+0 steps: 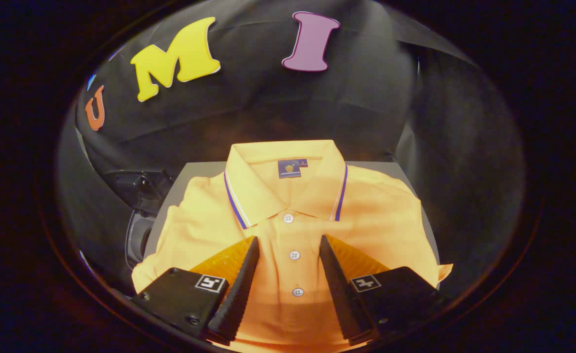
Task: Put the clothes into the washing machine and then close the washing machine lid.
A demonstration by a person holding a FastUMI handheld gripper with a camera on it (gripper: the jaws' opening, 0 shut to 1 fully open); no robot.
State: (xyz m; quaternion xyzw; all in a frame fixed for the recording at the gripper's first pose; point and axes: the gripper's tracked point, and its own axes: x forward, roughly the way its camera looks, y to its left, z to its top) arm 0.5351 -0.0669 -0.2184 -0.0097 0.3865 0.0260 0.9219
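While my gripper (288, 242) hangs released over the folded polo shirt (293, 225), nothing is gripped yet.

With fingers spread wide, I see the button placket running straight between them, the shirt's long axis in line with my reach, collar at the far end. The shirt lies directly under and just ahead of the tips, covering most of the grey board (180, 189) up to its far edge. Beyond the board's near-left corner sits a dark machine part (138, 215), possibly the washer; I judge a straight drop and pinch comes next.

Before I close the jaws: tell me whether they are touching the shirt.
Cannot tell. In the gripper view the open gripper straddles the button placket of the orange polo shirt, but neither contact nor gap shows plainly.
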